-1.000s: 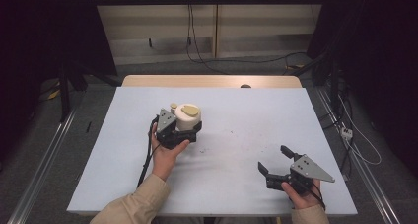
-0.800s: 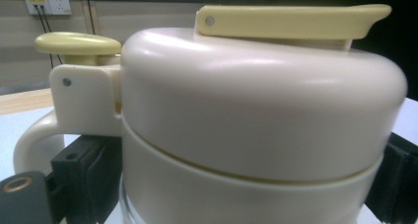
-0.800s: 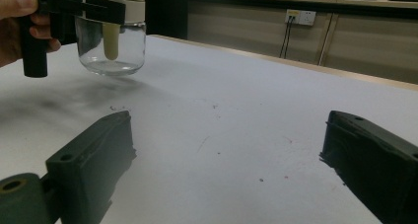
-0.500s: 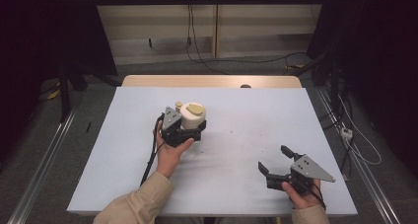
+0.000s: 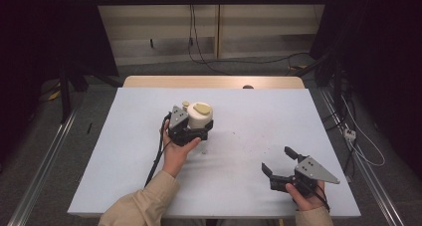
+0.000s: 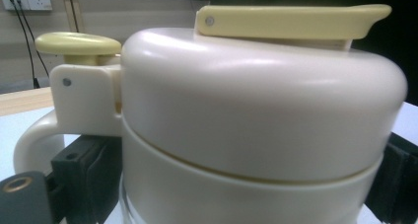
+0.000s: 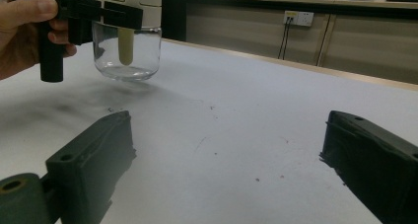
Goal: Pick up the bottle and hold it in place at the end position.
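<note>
High view: nearest the person, the right tool [image 5: 278,162] rests on the pale matte table [image 5: 249,116] with its black jaws spread wide on nothing, well to the right of the jug [image 5: 200,117]. Beyond it, the left tool [image 5: 195,132] is clamped around that jug's smooth cream plastic top, above its clear rounded glass bowl [image 7: 126,49]. Since a second ago the jug has been lifted clear of the table and carried slightly rightward.

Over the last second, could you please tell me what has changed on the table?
The left gripper, shut on the jug, has carried it a little to the right and away from the person; in the right gripper view the jug hangs clear of the table. The right gripper has stayed open, low over the table's near right part.
</note>
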The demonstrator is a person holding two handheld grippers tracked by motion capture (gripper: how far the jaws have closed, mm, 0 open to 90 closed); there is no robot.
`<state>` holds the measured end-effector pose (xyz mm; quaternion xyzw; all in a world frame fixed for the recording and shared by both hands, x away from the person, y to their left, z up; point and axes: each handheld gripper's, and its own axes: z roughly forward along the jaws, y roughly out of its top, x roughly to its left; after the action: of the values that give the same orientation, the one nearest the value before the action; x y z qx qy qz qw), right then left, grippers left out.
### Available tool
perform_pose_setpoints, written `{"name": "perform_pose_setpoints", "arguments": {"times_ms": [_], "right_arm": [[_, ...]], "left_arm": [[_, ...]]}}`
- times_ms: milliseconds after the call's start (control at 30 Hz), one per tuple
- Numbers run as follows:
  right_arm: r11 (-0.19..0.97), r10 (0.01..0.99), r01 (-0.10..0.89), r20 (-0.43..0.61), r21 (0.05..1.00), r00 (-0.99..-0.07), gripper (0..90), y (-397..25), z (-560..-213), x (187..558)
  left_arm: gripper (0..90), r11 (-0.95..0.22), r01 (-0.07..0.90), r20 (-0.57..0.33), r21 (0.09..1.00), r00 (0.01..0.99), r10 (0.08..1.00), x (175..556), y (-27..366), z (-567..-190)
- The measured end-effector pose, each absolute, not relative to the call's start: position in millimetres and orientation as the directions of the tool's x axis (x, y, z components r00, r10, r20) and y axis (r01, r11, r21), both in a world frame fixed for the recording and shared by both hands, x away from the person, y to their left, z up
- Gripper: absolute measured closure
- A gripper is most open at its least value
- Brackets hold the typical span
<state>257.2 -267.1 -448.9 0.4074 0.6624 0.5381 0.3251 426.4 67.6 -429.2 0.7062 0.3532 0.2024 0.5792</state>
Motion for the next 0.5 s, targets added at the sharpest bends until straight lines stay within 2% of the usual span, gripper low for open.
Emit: {"name": "perform_pose_setpoints", "arguments": {"times_ms": [500], "right_arm": [[0.090,0.889,0.189,0.007,0.978,-0.459,4.4,-266.8,-449.0,257.4]], "left_arm": [[6.4,-0.085,0.269,-0.124,0.959,0.673,0.729,430.5,58.3,-428.5]]}}
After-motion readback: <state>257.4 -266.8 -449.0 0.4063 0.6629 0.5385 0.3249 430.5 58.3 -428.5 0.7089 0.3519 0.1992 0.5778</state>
